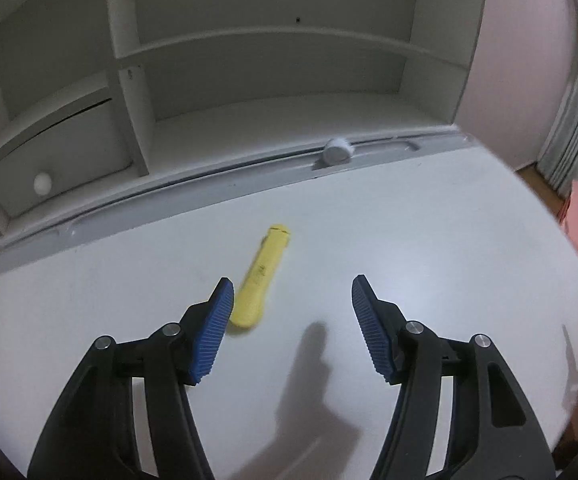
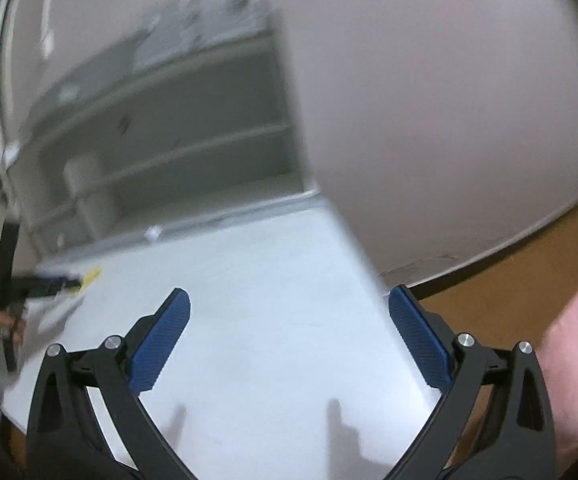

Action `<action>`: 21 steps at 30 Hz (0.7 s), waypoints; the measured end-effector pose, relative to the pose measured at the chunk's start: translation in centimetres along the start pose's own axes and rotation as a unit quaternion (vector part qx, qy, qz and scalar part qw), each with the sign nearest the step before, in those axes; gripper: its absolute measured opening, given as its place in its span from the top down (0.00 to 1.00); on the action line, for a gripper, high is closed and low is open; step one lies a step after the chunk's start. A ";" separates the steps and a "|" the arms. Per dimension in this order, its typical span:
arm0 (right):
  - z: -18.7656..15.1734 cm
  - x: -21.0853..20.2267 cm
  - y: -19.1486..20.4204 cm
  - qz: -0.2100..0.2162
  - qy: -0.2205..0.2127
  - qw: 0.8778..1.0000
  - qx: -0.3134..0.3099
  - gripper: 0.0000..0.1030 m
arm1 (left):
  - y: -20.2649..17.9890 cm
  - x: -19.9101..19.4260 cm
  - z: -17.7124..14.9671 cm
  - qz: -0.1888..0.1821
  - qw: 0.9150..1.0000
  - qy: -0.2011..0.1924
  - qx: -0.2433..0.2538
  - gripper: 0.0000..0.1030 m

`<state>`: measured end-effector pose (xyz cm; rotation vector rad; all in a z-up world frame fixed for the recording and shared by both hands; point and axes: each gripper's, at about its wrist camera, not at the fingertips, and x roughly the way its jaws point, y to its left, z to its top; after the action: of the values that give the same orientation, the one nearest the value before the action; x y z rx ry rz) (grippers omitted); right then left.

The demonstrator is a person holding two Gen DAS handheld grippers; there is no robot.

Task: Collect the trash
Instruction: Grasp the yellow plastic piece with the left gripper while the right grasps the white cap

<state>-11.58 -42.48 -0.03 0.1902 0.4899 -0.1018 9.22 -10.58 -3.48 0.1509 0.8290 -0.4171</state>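
We are holding the left gripper (image 1: 292, 296) over the white bench (image 1: 429, 248), its blue fingers (image 1: 213, 332) standing apart with nothing between them. The yellow wrapper (image 1: 260, 278) is lying flat on the bench, its near end just beside the left finger's tip, outside the gap. Our right gripper (image 2: 289, 312) is hovering with fingers wide apart, empty. Farther back, a white cap (image 1: 337, 151) is sitting in the groove below the shelves (image 1: 249, 44).

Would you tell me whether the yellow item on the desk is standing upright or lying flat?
Lying flat: the yellow item rests lengthwise on the white desk, beside the left claw.
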 end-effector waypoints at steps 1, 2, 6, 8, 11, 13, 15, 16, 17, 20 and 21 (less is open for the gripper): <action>0.1 0.7 1.3 0.006 0.014 1.000 -0.015 0.07 | 0.1 0.8 0.3 0.002 1.000 0.009 0.006 0.42; 0.3 1.8 2.4 0.013 0.029 0.999 -0.029 0.07 | 0.4 0.8 0.5 0.000 1.000 0.013 0.010 0.42; 2.3 6.5 7.9 0.038 0.068 0.993 -0.084 0.07 | 0.5 2.0 1.2 -0.001 0.999 0.027 0.037 0.67; 3.4 8.7 10.1 0.050 0.074 0.991 -0.096 0.07 | 0.9 2.3 1.1 -0.011 0.999 0.022 0.040 0.88; 5.7 13.2 14.5 0.071 0.082 0.988 -0.106 0.07 | 2.2 2.2 1.8 -0.026 1.000 0.008 0.003 0.88; 6.4 15.9 16.6 0.071 0.095 0.985 -0.123 0.08 | 3.2 1.4 1.9 -0.031 0.999 -0.009 -0.020 0.89; 7.4 19.5 19.0 0.065 0.109 0.981 -0.145 0.12 | 3.6 1.1 1.9 -0.023 0.999 -0.014 -0.018 0.88; 7.5 20.8 19.8 0.062 0.116 0.980 -0.151 0.18 | 4.2 0.8 1.7 -0.010 1.000 -0.017 -0.016 0.88; 7.6 22.1 20.6 0.060 0.126 0.978 -0.157 0.29 | 4.7 0.8 1.8 0.000 1.000 -0.017 -0.018 0.88; 7.9 25.8 21.9 0.064 0.163 0.972 -0.160 0.46 | 6.8 0.7 1.9 0.024 0.999 -0.015 -0.044 0.88; 8.1 26.8 22.3 0.066 0.171 0.970 -0.160 0.46 | 7.2 0.7 1.9 0.026 0.998 -0.014 -0.048 0.88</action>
<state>18.77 -23.73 -2.31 -0.0789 0.8273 0.1442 13.92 -4.79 -2.95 0.0767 0.8133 -0.3291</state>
